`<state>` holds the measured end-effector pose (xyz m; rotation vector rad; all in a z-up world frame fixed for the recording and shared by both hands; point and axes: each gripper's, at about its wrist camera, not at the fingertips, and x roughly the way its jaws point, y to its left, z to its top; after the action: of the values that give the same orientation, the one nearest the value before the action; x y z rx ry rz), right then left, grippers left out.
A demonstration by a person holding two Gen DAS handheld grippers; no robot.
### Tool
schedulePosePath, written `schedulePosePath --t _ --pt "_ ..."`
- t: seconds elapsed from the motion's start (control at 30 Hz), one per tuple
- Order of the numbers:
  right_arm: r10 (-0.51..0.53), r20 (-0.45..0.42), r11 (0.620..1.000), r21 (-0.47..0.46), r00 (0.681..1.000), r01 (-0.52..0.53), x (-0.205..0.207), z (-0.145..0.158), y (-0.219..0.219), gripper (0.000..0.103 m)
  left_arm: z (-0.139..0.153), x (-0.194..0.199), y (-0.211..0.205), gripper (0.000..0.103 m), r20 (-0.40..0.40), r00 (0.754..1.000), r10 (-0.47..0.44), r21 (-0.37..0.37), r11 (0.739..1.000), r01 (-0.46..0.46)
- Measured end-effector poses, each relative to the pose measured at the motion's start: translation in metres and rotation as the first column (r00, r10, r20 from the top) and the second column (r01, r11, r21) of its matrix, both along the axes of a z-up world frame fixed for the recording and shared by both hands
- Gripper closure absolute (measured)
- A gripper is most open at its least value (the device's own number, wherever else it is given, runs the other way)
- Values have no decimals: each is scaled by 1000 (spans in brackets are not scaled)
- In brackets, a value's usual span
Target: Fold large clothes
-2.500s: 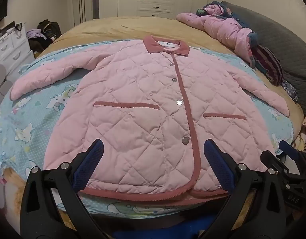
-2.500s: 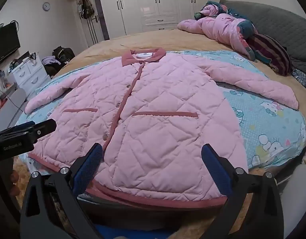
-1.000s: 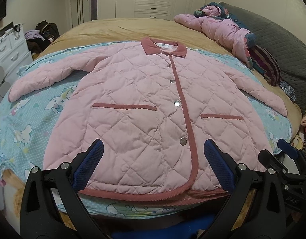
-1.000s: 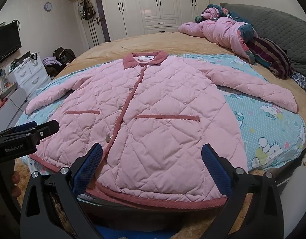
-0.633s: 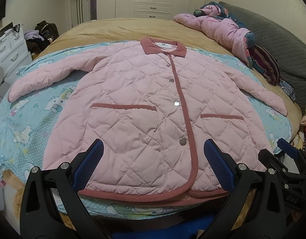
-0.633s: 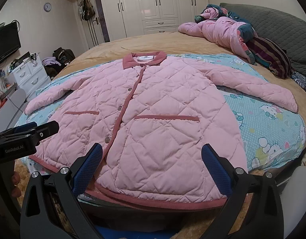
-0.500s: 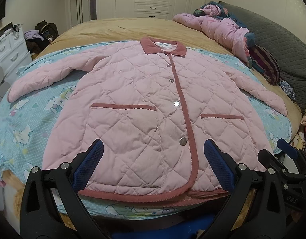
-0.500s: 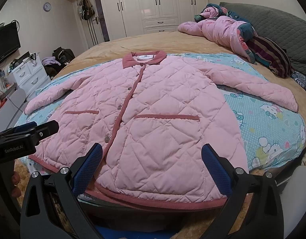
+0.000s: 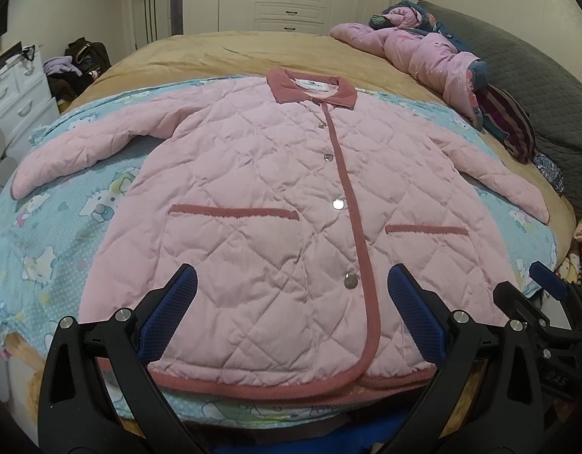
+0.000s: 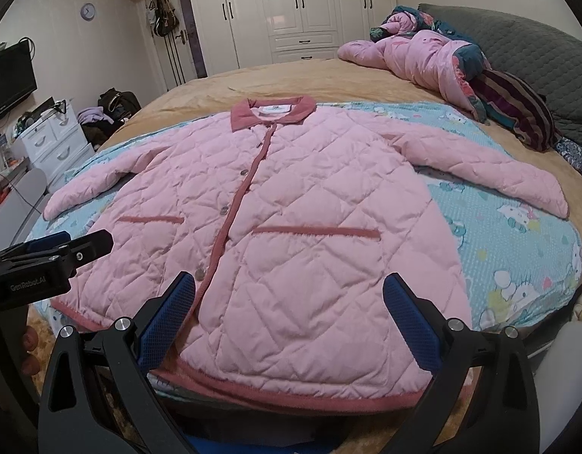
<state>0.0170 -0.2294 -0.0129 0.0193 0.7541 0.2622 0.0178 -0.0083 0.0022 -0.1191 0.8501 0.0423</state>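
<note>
Jacket (image 9: 276, 204) in pink quilting is lying flat and face up on a blue cartoon-print sheet (image 9: 64, 227) spread over the bed (image 9: 230, 51), buttoned down the front, collar pointing away toward the wardrobe (image 10: 302, 7) and both sleeves stretching out to the sides. Its dark pink hem is sitting at the near edge of the bed. The left tongs (image 9: 291, 310) are hovering just short of that hem, spread wide and gripping nothing, blue pads framing the lowest button. The right tongs (image 10: 289, 312) are hanging beside them over the hem near the right pocket, also gaping wide with nothing between the pads. A heap of pink bedding (image 10: 416, 53) is lying at the far right against a grey headboard (image 10: 525, 56), well apart from the jacket. A white drawer unit (image 10: 56, 143) is standing left of the bed.
</note>
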Motion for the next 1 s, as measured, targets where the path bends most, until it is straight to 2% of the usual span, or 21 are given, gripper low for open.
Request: schedulePosePath --t 0.6,1.0 --pt "-37 -13 999 -2 999 37 78 17 1 4 21 73 5 8 19 1000 20 -20 1000 -20" --pt "-88 -21 996 -1 996 88 137 18 -14 4 22 131 2 8 13 999 29 -19 999 -29"
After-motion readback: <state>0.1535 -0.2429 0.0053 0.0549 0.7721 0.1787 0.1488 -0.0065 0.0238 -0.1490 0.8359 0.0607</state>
